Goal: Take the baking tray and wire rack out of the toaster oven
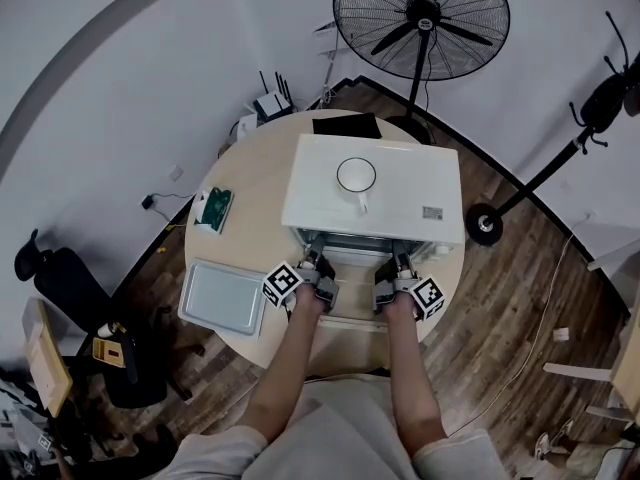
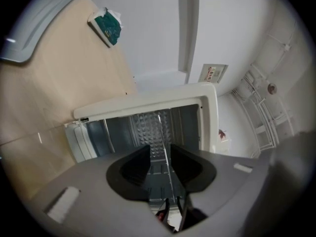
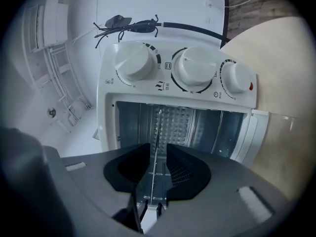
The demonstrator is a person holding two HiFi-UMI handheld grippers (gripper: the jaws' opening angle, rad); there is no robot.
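While the wire rack (image 2: 162,132) shows only as one thin bright metal line, seen edge-on, it runs straight between the black pads of the left gripper (image 2: 160,149) and reaches on into the toaster oven (image 1: 420,183). That gripper's jaws pinch the rack's front edge. The right gripper (image 3: 154,149) pinches the same edge further along, and there too the rack appears as a single thin wire between the dark pads. Both grippers sit at the 6 o'clock side of the oven, at its open mouth.

Boxy, white and smooth outside, the oven has a grey metal cavity with a dimpled back wall and ribbed side walls. Three round white knobs (image 3: 197,68) line its control panel. A white mug (image 1: 356,175) with a dark rim stands on the oven's flat top, its inside showing plain white.

On the round table (image 1: 260,178), whose top is pale and wood-coloured, the baking tray (image 1: 222,298) lies at about 8 o'clock, well apart from the oven. It is a shallow grey rectangle with rounded corners and a raised lip, its dull bottom bare. A small flat green-and-white packet (image 1: 212,208) lies at about 10 o'clock.
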